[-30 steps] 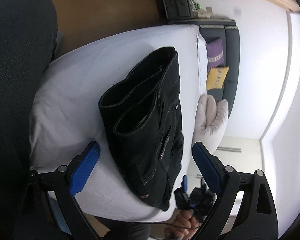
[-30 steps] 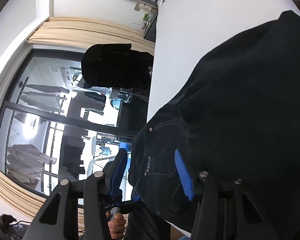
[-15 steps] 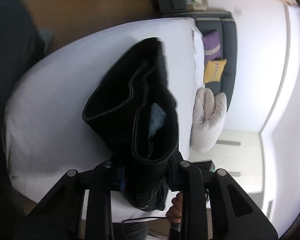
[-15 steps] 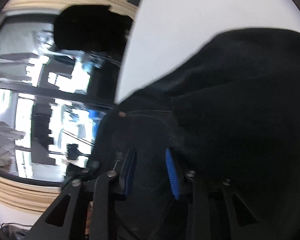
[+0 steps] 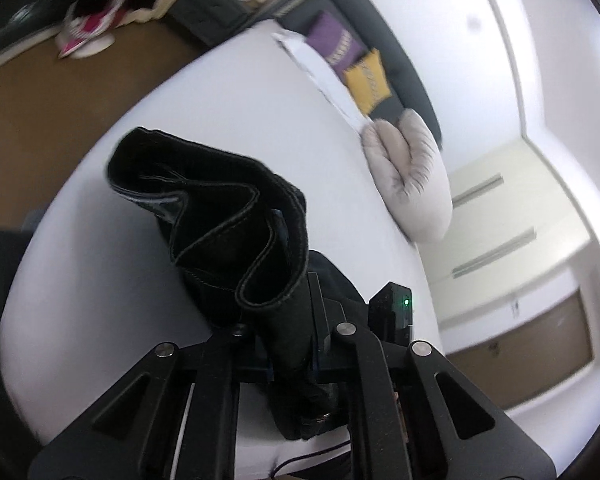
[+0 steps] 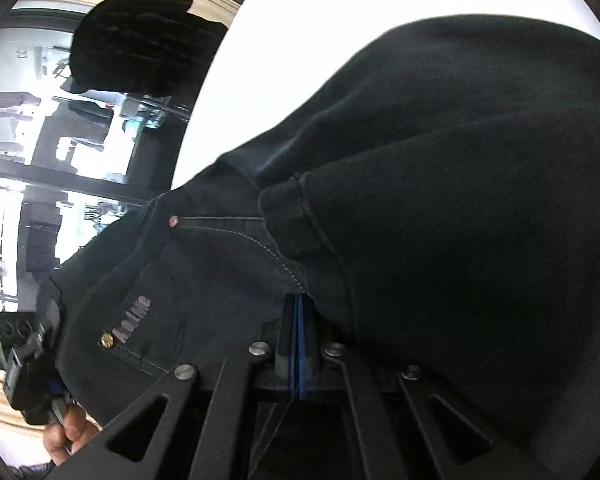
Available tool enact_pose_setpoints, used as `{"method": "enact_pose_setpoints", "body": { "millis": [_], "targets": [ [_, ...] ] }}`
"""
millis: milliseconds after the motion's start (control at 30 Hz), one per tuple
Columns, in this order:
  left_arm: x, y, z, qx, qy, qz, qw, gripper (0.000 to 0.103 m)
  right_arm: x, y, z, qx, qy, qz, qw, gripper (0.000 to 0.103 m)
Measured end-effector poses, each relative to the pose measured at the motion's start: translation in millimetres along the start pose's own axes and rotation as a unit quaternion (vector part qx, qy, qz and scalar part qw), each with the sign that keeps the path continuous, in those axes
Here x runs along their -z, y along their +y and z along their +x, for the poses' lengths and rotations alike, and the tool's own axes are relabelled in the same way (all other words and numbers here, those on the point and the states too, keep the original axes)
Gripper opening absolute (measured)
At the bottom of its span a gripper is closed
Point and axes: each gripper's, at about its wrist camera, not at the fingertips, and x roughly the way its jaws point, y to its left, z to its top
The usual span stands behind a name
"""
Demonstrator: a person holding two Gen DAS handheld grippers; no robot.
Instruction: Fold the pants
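Black denim pants [image 5: 228, 232] lie folded on a white bed [image 5: 228, 92]. My left gripper [image 5: 290, 356] is shut on a thick bunch of the pants and lifts it off the bed; the leg hems hang open toward the camera. In the right wrist view the pants [image 6: 440, 208] fill most of the frame, with a pocket, rivets and a small label at lower left. My right gripper [image 6: 298, 344] has its blue pads pressed together at the pants' edge; whether cloth is between them is not visible.
A grey cushion [image 5: 410, 176] lies at the bed's far edge. A dark sofa [image 5: 388, 64] with purple and yellow pillows stands behind it. Brown floor [image 5: 40, 112] is to the left. The other hand-held gripper [image 6: 28, 364] and a hand show at lower left.
Both grippers went from open to shut. The left one closed on the pants and raised the bunch. The right one closed at the waist side.
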Motion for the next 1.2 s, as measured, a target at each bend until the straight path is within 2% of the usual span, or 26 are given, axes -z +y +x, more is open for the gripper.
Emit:
{"method": "enact_pose_setpoints", "body": {
  "millis": [67,100,133,167,233,333,500,700,800,900,967,1033,1133,1200],
  "targets": [
    [0.6,-29.5,12.9,-0.002,0.008,0.039,0.9992,0.009,0.7,3.2,-29.7,-0.019,-0.03,0.002,0.999,0.012],
    [2.3,-45.6,21.4,-0.004,0.015,0.066,0.9977,0.009,-0.6,1.6,-51.4,-0.053,-0.052,0.005,0.997,0.017],
    [5.9,-61.6,31.3,-0.006,0.023,0.091,0.9956,0.009,-3.0,-0.5,-72.5,-0.092,-0.069,0.013,0.993,0.041],
    [11.3,-77.0,41.5,-0.006,0.032,0.115,0.9928,0.009,-4.7,-2.1,-90.6,-0.118,-0.082,0.019,0.989,0.073],
    [26.9,-105.0,62.4,-0.01,0.054,0.168,0.9842,0.009,-10.2,-1.7,-121.8,-0.161,-0.097,0.016,0.982,0.097],
    [55.2,-142.4,91.9,-0.015,0.082,0.247,0.9654,0.009,-13.4,1.9,-148.1,-0.174,-0.097,-0.014,0.98,0.097],
    [92.0,-177.8,126.3,-0.031,0.111,0.334,0.9357,0.009,-14.5,-3.3,-142.5,-0.131,-0.07,-0.019,0.989,0.097],
    [121.9,-206.5,162.4,-0.057,0.14,0.398,0.905,0.009,-18.7,4.7,-143.9,-0.129,-0.075,-0.013,0.989,0.097],
    [141.8,-216.7,179.3,-0.061,0.148,0.425,0.891,0.009,-20.6,11.8,-142.4,-0.084,-0.06,-0.03,0.994,0.095],
    [165.1,-216.2,185.7,-0.063,0.162,0.445,0.8785,0.009,-18.0,9.4,-139.1,-0.049,-0.042,-0.036,0.997,0.07],
    [174.1,-215.3,191.4,-0.063,0.172,0.448,0.8751,0.009,-14.6,0.4,-138.2,-0.016,-0.041,-0.036,0.998,0.046],
    [180.3,-218.7,200.2,-0.061,0.182,0.446,0.8743,0.009,-9.9,-13.6,-140.5,-0.008,-0.045,-0.024,0.999,0.033],
    [186.5,-225.3,211.0,-0.057,0.19,0.457,0.8673,0.009,-3.1,-29.7,-144.6,0.003,-0.052,-0.017,0.998,0.021],
    [191.9,-233.1,219.5,-0.054,0.195,0.465,0.8621,0.009,0.0,-36.2,-149.2,0.014,-0.058,-0.018,0.998,0.02]
  ]
}}
